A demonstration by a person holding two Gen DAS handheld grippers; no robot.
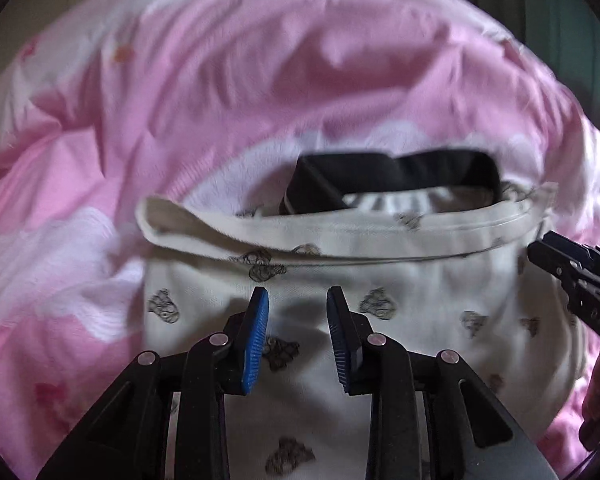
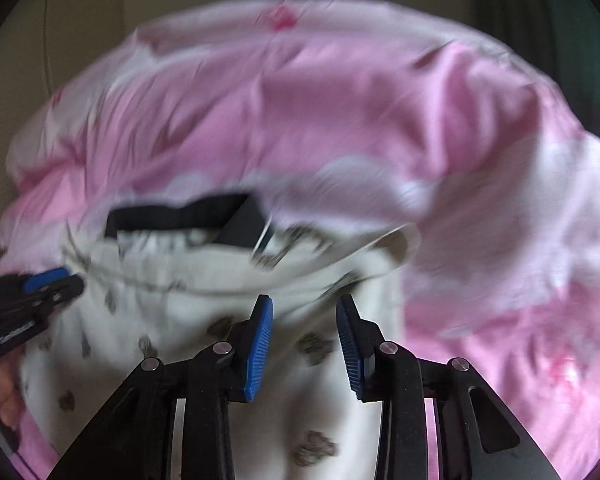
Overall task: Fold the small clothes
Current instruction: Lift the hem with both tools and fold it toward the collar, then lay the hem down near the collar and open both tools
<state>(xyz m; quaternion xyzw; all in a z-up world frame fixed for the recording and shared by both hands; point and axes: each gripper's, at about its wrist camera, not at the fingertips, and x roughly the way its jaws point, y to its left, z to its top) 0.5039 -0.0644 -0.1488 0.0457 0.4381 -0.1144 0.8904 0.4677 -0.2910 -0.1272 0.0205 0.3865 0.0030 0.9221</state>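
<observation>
Printed garment point(image 2: 204, 312) blurred; black waistband point(image 2: 180, 214) half hidden behind fold.

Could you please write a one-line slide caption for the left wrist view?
Open left gripper above a white printed garment with black waistband on pink bedding; right gripper at the edge.

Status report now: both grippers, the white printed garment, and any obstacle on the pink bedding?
Left gripper open, empty. Right gripper open, empty. White printed garment folded on pink bedding, black waistband at far end. No obstacle visible.
</observation>
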